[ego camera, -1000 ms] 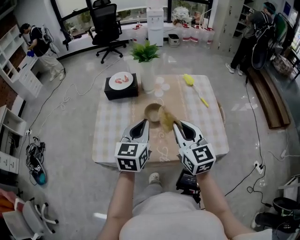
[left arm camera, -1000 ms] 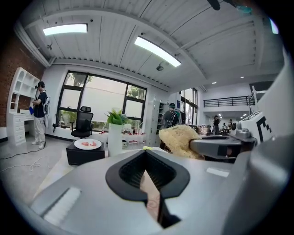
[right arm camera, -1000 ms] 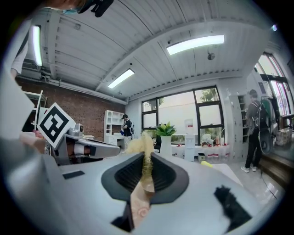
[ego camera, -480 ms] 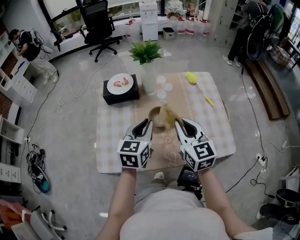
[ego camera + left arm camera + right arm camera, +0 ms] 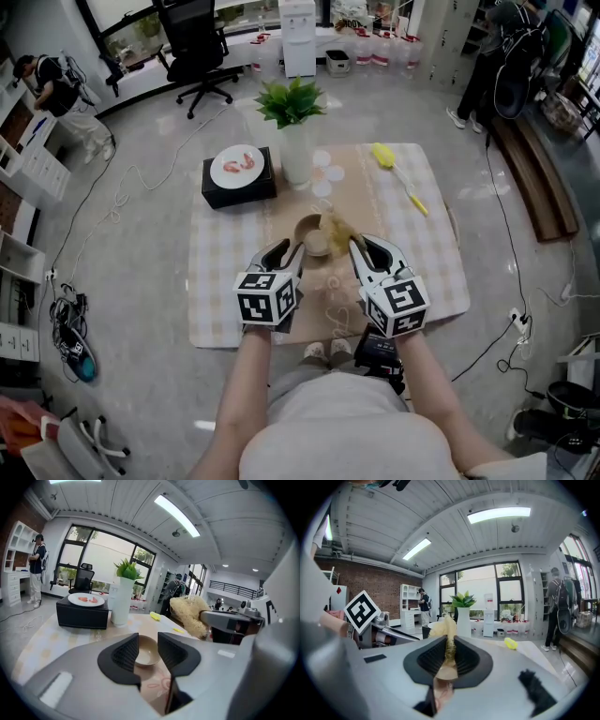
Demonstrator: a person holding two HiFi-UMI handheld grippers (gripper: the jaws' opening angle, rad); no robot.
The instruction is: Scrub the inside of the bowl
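We hold a pair of tongs in each hand over the near edge of the table (image 5: 223, 281), which is covered with a checked cloth (image 5: 427, 253). The bowl (image 5: 309, 236) sits upright on the cloth near the middle of the table, just beyond the tips of both tongs.

The left tongs (image 5: 147, 649) are released. Their jaws have just been opening and now stand apart, and the bowl shows in the gap between them. The ribbed pads (image 5: 125, 654) do not press on it.

The right tongs (image 5: 449, 654) are clenched on a scrubber (image 5: 446, 629), a pale yellow bundle of coarse fibre that sticks out past their tips. From above, the scrubber lies over the bowl's right rim. The left gripper view shows it raised, to the right of the bowl. We cannot tell whether it touches the bowl.

Beyond the bowl stands a white vase (image 5: 294, 161) with a green plant (image 5: 291, 101). To its left is a black box (image 5: 240, 184) with a plate (image 5: 237, 163) on top. A yellow brush (image 5: 394, 174) lies on the far right part of the table, well apart from the bowl.
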